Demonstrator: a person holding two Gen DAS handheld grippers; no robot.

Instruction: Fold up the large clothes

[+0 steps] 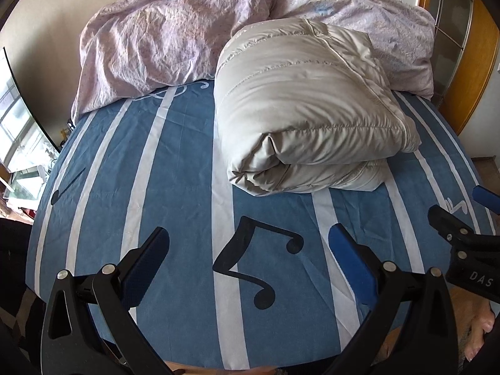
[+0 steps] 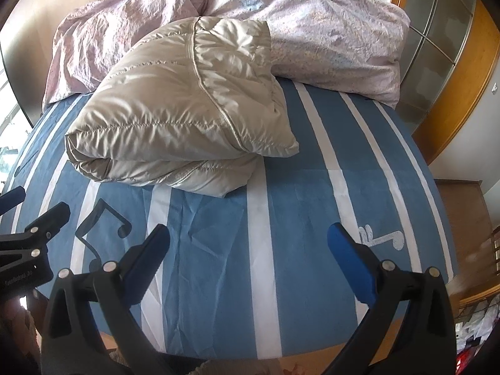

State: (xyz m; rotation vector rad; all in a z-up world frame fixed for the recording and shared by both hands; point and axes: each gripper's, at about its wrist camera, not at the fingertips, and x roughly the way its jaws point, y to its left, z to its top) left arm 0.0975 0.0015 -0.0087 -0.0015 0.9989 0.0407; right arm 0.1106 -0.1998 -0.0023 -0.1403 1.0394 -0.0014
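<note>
In the left wrist view, the left gripper point(image 1: 248, 243) hangs over the near part of the bed with its jaws spread wide and nothing between them. The bed sheet point(image 1: 175, 193) is blue with white stripes and black music notes. A folded beige down jacket point(image 1: 300, 115) lies on the sheet at about one o'clock, well apart from the fingers. Behind it, from eleven to one o'clock, a rumpled pink quilt point(image 1: 150, 47) is heaped against the wall. The right gripper point(image 1: 468, 215) pokes in at three o'clock.

In the right wrist view, the right gripper point(image 2: 248, 243) is likewise spread open and empty above the sheet point(image 2: 297, 206). The jacket point(image 2: 175, 118) sits at eleven o'clock, its far end resting against the quilt point(image 2: 328, 37). The left gripper point(image 2: 31, 212) shows at nine o'clock.
</note>
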